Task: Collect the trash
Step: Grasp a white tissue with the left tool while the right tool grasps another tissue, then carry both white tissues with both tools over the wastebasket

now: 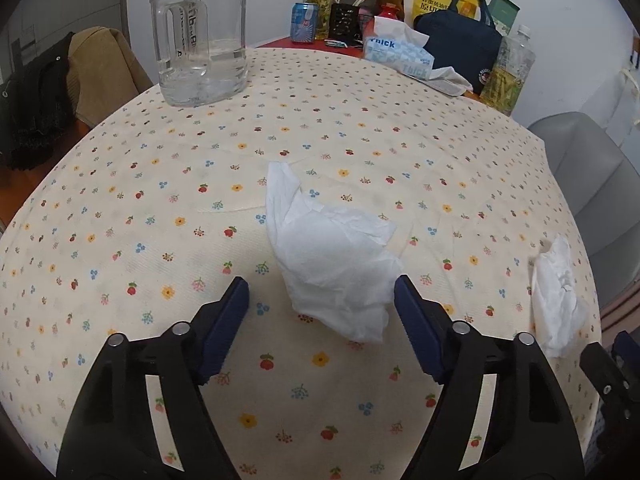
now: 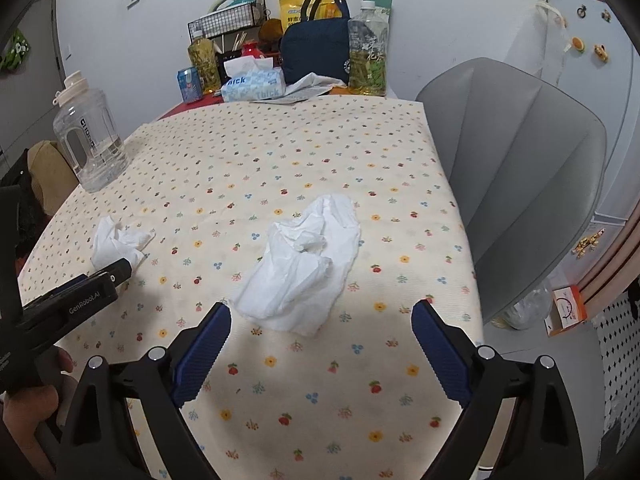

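Spreading wide apart, the two blue ridged fingers (image 1: 234,324) of the left gripper (image 1: 320,292) hold nothing. A crumpled white tissue (image 1: 328,256) lies on the tablecloth (image 1: 160,184) with its near end between the finger tips. The right finger tip looks like it is right at the tissue's edge, but I cannot tell if it touches. This tissue is soft and wrinkly, with one long pointy corner sticking away from the gripper.

The right gripper (image 2: 322,314) also has its blue bumpy fingers (image 2: 204,350) spread wide, and they pinch nothing. A second tissue (image 2: 308,264) lies just past their tips, flat and floppy with a small twisted lump in the middle. Its near edge sits between the tips and touches neither one.

Both tissues rest on the same cloth, which is cream colored with tiny flowers all over it. The first tissue shows far off to the left of the second tissue, partly behind the black body of the left gripper.

Farther from the second tissue, a big clear plastic water jug (image 2: 86,136) stands near the left edge of the cloth. Past the far end of the cloth are a blue tissue box (image 2: 252,84), a dark blue bag (image 2: 312,50) and a tall bottle (image 2: 368,50) of yellow liquid. A gray chair (image 2: 516,176) stands to the right of the second tissue.
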A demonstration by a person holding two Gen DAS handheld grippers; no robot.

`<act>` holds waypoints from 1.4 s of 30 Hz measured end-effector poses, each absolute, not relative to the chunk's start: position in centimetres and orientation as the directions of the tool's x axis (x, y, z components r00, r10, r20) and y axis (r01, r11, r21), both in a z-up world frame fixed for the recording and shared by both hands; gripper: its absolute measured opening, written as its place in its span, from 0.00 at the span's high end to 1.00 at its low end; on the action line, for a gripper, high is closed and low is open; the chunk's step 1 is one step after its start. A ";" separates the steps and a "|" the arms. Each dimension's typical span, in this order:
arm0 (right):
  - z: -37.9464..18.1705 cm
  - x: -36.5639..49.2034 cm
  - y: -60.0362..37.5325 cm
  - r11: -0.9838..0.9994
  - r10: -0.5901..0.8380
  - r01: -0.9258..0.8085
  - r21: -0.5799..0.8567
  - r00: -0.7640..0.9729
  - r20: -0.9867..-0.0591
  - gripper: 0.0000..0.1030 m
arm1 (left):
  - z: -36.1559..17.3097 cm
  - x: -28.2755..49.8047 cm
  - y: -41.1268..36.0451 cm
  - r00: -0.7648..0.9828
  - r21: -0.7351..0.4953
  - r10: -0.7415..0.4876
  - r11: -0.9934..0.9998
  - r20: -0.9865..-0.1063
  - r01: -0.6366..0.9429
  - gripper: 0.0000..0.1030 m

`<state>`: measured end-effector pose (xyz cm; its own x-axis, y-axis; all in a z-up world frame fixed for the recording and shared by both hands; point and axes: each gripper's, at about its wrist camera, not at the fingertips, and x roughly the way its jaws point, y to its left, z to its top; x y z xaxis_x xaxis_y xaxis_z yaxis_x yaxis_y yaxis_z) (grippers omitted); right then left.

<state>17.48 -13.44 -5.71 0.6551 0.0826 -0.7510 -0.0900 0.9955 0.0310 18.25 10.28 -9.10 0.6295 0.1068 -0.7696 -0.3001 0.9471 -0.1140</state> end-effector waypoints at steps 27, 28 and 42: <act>-5.2 16.3 -13.6 0.985 0.160 -0.152 0.081 0.626 -0.764 0.96 | -6.6 15.8 8.8 0.685 -0.142 0.111 0.943 -0.720 -0.302 0.92; -4.9 16.1 -13.7 0.985 0.161 -0.151 0.084 0.631 -0.759 0.96 | -6.4 15.7 8.5 0.689 -0.142 0.109 0.944 -0.717 -0.297 0.92; -1.4 11.4 -16.3 0.989 0.142 -0.119 0.082 0.697 -0.703 0.96 | -3.1 12.5 3.8 0.748 -0.139 0.058 0.970 -0.662 -0.197 0.92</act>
